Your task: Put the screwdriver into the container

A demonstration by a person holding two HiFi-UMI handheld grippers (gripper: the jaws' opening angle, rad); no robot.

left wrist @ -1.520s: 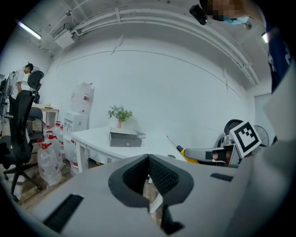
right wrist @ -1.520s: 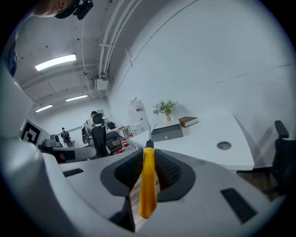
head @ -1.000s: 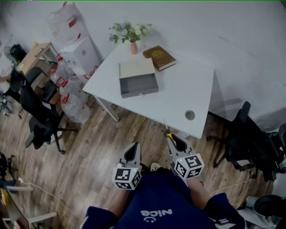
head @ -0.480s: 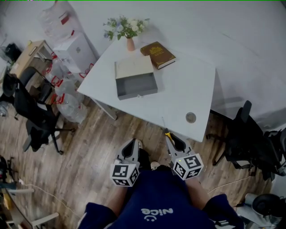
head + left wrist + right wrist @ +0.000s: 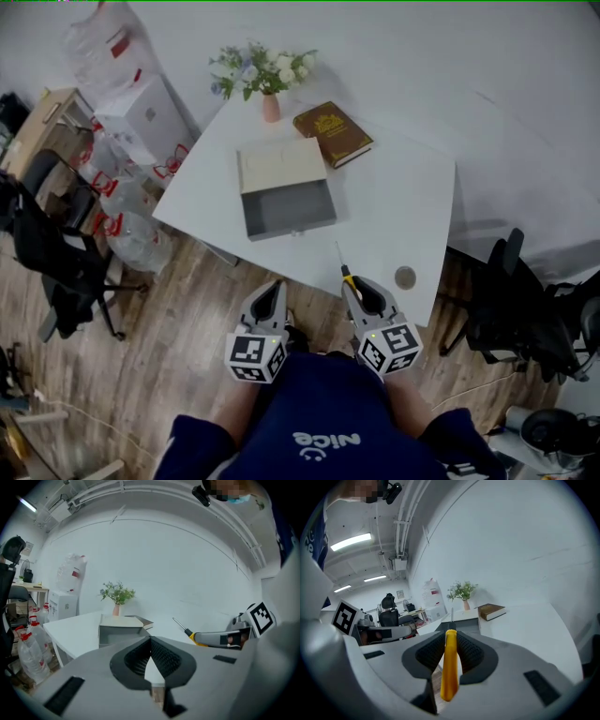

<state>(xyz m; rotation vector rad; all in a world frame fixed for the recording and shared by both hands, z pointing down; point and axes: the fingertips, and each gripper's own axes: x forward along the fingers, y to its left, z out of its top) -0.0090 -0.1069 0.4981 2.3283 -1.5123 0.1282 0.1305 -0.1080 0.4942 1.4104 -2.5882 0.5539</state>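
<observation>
Between the ribbed pads of the right claw lies the screwdriver, gripped along its yellow handle, with the thin metal shaft sticking out past the tips. From the head view the shaft points up and slightly left, and its tip seems to reach just over the near edge of the white tabletop. The container, a grey open-topped box with a cream panel behind it, sits on the tabletop well apart from the screwdriver, straight ahead in the right gripper view.

The right claw is held low in front of the person's torso, aimed forward and tipped a little downward, its marker cube turned up toward the head camera. The left claw hangs beside it at about the same height and tilt, apart from it, over the wooden floor. Its pads are clenched together at the tips with nothing between them.

Beyond the container lie a brown book and a pink vase of flowers. A small round disc sits near the tabletop's front edge.
</observation>
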